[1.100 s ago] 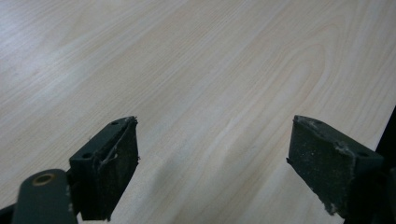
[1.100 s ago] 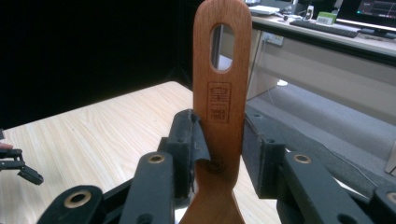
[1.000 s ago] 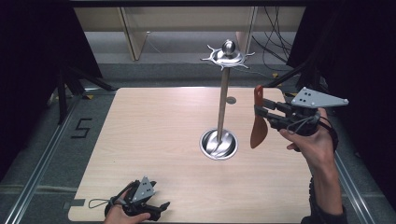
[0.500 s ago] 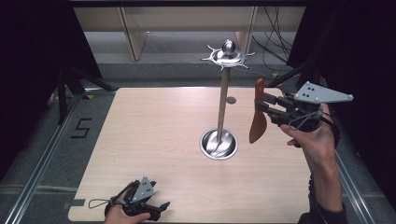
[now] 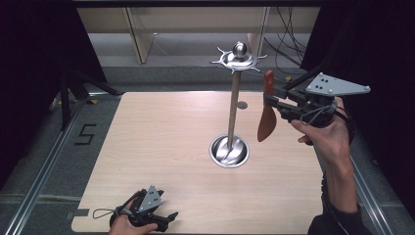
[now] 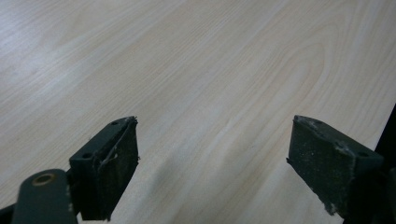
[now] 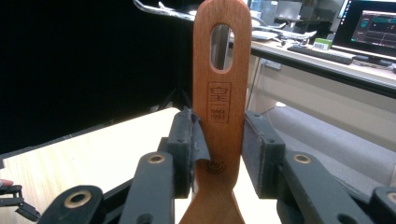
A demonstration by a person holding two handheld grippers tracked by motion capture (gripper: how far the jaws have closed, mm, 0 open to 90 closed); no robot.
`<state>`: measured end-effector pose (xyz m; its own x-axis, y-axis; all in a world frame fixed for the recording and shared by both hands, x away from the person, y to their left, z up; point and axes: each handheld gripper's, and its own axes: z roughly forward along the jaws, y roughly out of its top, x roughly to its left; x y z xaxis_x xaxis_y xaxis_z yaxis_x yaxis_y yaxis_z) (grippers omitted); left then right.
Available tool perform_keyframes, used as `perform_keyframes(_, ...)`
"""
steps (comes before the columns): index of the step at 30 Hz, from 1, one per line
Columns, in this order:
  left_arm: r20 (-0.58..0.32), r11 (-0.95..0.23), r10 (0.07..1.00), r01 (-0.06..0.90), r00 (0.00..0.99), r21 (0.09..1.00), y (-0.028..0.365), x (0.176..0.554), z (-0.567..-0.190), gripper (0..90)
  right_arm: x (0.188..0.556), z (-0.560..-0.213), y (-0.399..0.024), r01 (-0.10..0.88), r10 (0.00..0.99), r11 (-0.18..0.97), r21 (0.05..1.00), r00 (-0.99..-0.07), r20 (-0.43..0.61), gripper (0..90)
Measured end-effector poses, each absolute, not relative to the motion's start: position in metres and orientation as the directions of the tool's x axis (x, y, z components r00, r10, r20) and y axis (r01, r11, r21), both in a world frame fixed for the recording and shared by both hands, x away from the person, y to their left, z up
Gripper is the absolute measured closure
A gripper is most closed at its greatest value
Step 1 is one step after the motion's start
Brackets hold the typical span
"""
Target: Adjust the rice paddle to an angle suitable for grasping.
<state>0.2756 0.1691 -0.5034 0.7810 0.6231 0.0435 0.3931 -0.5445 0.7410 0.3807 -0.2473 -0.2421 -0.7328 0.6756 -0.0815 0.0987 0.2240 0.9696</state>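
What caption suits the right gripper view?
Right gripper clamps an upright wooden spatula by its handle.

This is looking like a lab or recording studio rather than a home. Black curtains are hanging on both sides of the light wooden surface, which is sitting inside a metal rail frame with a taped number 5 lying on the grey floor. Loose cables are trailing behind it. In the right gripper view, a desk is carrying a keyboard and a lit monitor showing dark windows of text.
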Motion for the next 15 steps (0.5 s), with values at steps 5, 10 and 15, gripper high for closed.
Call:
perform_keyframes(5,0.046,-0.547,0.616,0.385,0.786,0.744,0.1693,0.2752,-0.5025,15.6,0.3835,-0.2379,-0.2455,0.099,0.672,0.215,0.972,-0.737,-0.073,67.1)
perform_keyframes(10,0.052,-0.548,0.617,0.381,0.785,0.745,0.1695,0.2754,-0.5025,15.6,0.3855,-0.2371,-0.2449,0.096,0.674,0.215,0.972,-0.735,-0.076,67.1)
perform_keyframes(15,0.045,-0.546,0.620,0.389,0.783,0.742,0.1691,0.2755,-0.5034,15.6,0.3887,-0.2378,-0.2439,0.101,0.673,0.207,0.973,-0.737,-0.067,67.1)
